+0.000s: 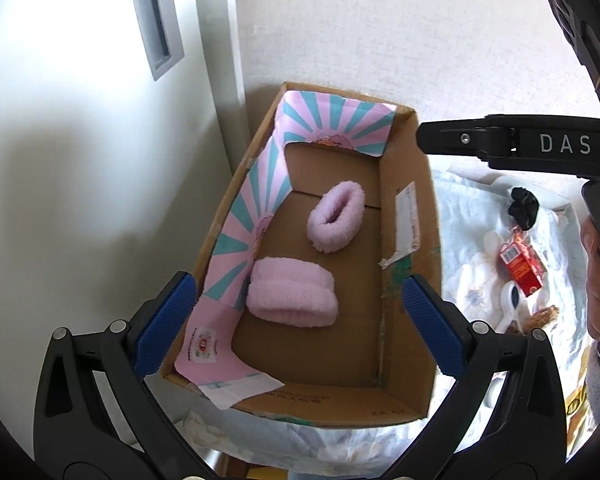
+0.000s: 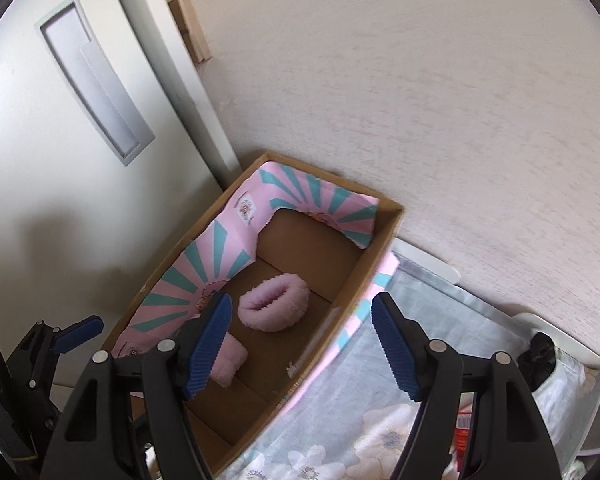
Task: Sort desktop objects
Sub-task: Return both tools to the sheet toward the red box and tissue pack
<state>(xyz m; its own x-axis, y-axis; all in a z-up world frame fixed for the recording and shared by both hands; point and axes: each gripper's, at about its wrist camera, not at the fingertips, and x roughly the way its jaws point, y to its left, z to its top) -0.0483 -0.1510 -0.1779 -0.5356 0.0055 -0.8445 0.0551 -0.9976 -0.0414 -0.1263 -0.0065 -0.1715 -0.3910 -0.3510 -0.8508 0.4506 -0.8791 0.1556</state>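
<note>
Left fingers: I see the blue pads wide apart, nothing between them
Left gripper: I hold it above the near end of the cardboard box
Right fingers: the ribbed blue pads also stand apart and hold nothing
Right gripper: it hangs over the right wall of the box
Box content: one pink fluffy band lies in the middle of the floor, a second pink band nearer to me, beside the pink and teal paper lining
Beside the box: on the flowered cloth I see a red carton, a black scrunchie and a white spoon
Behind: white wall and a door
</note>
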